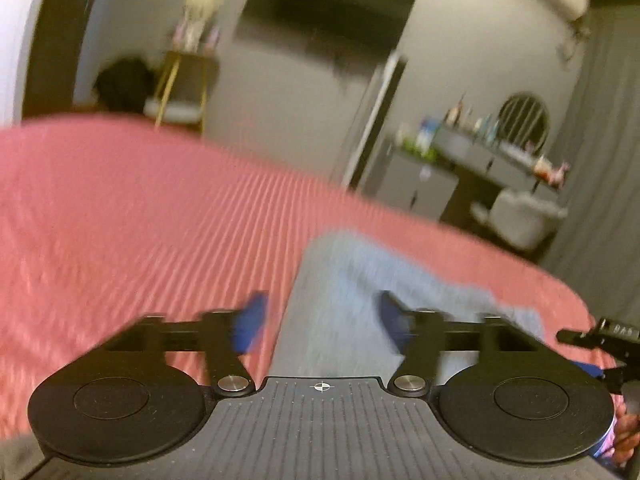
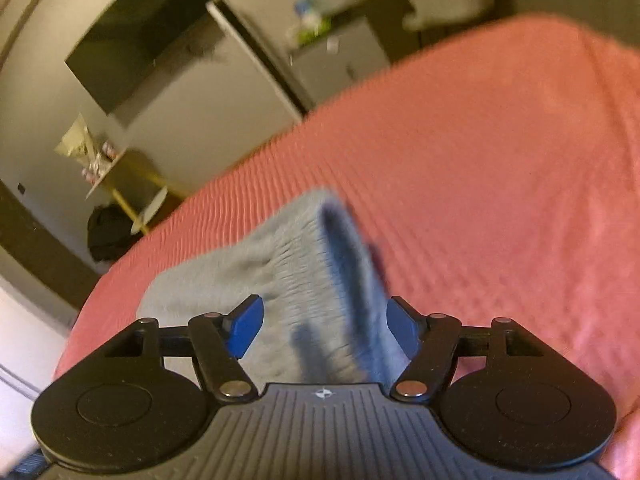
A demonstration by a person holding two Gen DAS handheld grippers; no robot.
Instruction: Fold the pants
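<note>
Both tongs open and gripping nothing: left gripper [image 1: 320, 326] and right gripper [image 2: 322, 330] hang with blue pads spread over the grey pants [image 2: 288, 280], which lie bunched on the pink ribbed bedspread [image 2: 500, 200], frames blurred.

Pants [image 1: 360, 276] lie on bed [image 1: 120, 208], near its right edge in left wrist view. Left tool [image 1: 320, 324] over pants' near end, w/ right tool [image 1: 600, 340] at far right. Beyond bed: TV [image 1: 328, 12] on wall, side table [image 1: 188, 88] left, dresser [image 1: 480, 160] right, chair [image 1: 520, 216] before it.
</note>
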